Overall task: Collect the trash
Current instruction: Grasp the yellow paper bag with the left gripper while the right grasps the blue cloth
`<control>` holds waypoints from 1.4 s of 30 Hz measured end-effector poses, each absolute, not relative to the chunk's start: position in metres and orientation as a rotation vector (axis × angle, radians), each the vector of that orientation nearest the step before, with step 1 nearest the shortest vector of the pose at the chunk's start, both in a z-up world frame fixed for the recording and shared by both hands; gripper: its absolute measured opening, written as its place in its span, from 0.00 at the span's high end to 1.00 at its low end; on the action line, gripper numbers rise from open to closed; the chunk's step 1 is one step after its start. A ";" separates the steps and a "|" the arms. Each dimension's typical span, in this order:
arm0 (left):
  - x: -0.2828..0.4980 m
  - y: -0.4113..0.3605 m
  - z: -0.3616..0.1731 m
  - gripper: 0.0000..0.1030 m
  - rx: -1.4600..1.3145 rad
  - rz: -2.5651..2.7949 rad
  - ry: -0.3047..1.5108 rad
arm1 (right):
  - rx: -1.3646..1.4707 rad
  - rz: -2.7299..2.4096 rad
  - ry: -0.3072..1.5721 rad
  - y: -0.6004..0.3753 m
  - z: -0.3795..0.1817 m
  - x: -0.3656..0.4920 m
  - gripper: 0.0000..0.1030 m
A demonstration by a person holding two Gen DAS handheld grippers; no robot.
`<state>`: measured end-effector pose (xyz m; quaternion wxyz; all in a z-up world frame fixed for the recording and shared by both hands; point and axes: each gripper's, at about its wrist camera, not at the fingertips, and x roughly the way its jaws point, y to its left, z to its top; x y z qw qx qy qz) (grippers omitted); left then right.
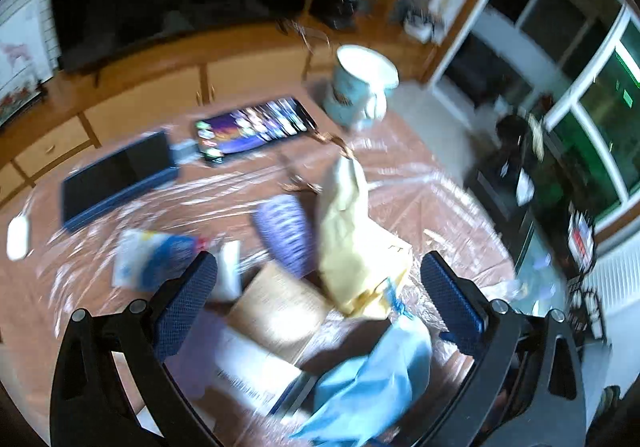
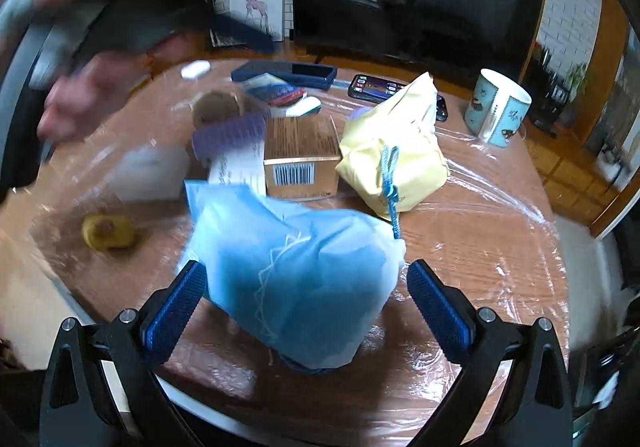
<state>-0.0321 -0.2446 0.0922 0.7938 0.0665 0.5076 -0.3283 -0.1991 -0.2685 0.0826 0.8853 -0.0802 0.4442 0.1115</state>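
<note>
Both sets of fingers gape wide, empty — my right gripper (image 2: 306,301) straddles the blue bag (image 2: 296,283); I should centre, then pinch firmly.

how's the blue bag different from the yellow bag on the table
The blue bag lies nearest the camera, between the fingers of the open right claw; the yellow bag sits farther back, beside the cardboard box. The blue bag looks larger in the right wrist view, though it is closer. The yellow bag has a blue cord across it; the blue bag shows pale stitching. Both are soft, bulging pouches resting on the plastic-covered table.
</note>
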 end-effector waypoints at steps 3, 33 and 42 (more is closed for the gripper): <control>-0.028 -0.267 0.076 0.01 0.166 -0.743 1.187 | -0.210 0.215 0.934 -0.258 0.072 -0.200 0.04; -0.042 -0.202 0.136 0.51 -0.075 -0.941 1.023 | -0.259 0.155 0.880 -0.279 0.076 -0.218 0.49; -0.065 -0.139 0.129 0.51 -0.126 -0.854 0.992 | -0.291 0.167 0.872 -0.270 0.087 -0.207 0.54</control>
